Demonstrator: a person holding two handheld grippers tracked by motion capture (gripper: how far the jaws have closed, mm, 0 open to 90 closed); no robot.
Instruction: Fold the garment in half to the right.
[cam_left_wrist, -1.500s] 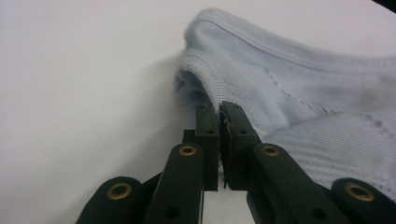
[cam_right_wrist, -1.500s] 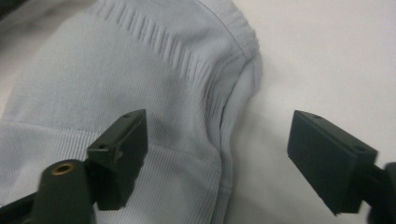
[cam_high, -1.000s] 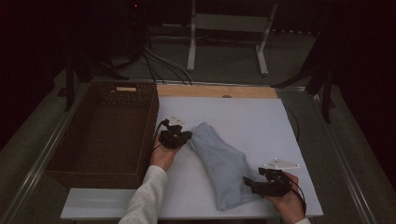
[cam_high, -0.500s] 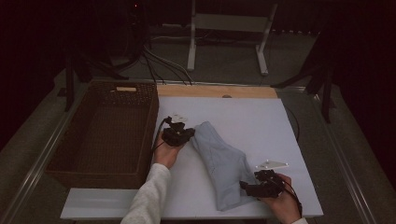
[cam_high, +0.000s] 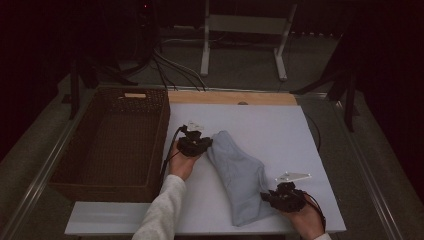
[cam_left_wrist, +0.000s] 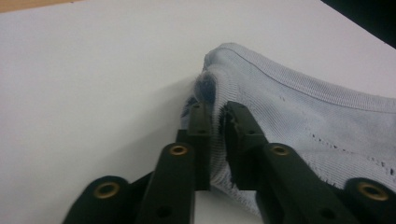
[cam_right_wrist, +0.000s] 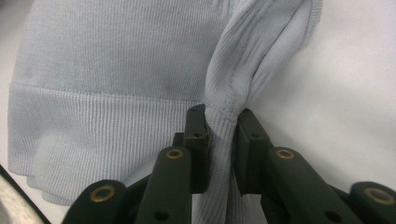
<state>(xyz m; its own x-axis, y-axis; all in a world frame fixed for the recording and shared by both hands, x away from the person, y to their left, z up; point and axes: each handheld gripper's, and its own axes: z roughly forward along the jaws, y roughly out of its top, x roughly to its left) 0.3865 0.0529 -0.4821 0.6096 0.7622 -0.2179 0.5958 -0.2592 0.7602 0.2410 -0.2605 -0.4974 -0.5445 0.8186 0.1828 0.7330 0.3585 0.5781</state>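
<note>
Both tongs, left (cam_high: 204, 144) & right (cam_high: 267, 196), clamped on garment (cam_high: 240, 175), the right's jaws having just closed on it; grasp step done, next calls for joint lift toward basket (cam_high: 70, 155).

The right tongs (cam_high: 267, 196) have just been closing, and now they pinch a bunched fold of the light blue cloth (cam_high: 240, 175) at its 5 o'clock end. A second ago they stood wide beside that end. The right hand (cam_high: 302, 220) has slid a little toward 6 o'clock on the counter (cam_high: 280, 125). The cloth's near end has bunched up a bit.
</note>
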